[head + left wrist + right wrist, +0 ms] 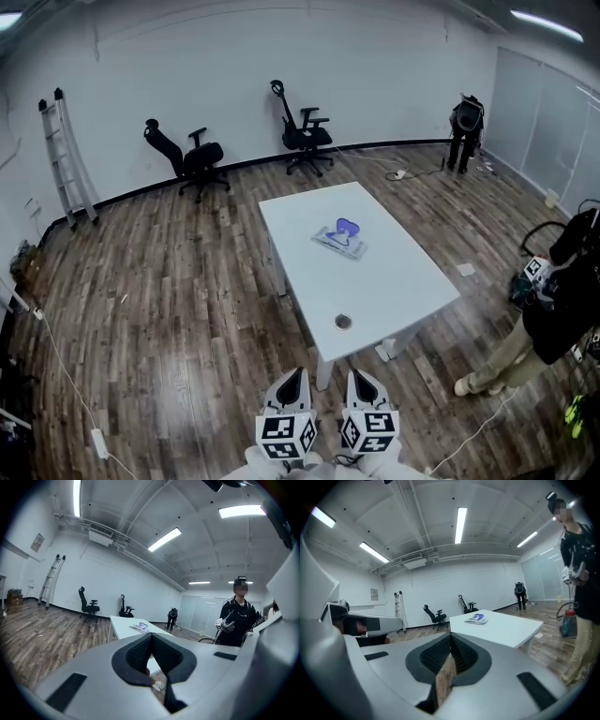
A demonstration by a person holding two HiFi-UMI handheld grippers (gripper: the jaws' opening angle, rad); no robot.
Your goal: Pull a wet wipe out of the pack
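Both grippers sit low at 6 o'clock in the head view, well short of the table. The left gripper (290,377) has its jaws pressed together on nothing, and it's the same story for the right gripper (361,377), with black-and-white square markers on their cubes. The wet wipe pack (341,237) lies flat at 12 o'clock, mid-table, with a blue-purple top whose print is too small to read. The white table (403,281) carries a round grommet (343,322) near its close end. There's wood-plank floor (169,309) all around and white walls. Two office chairs (190,155) stand at 11 and 12 o'clock, a ladder (64,159) leans at 10, and a person (553,309) stands at 3.
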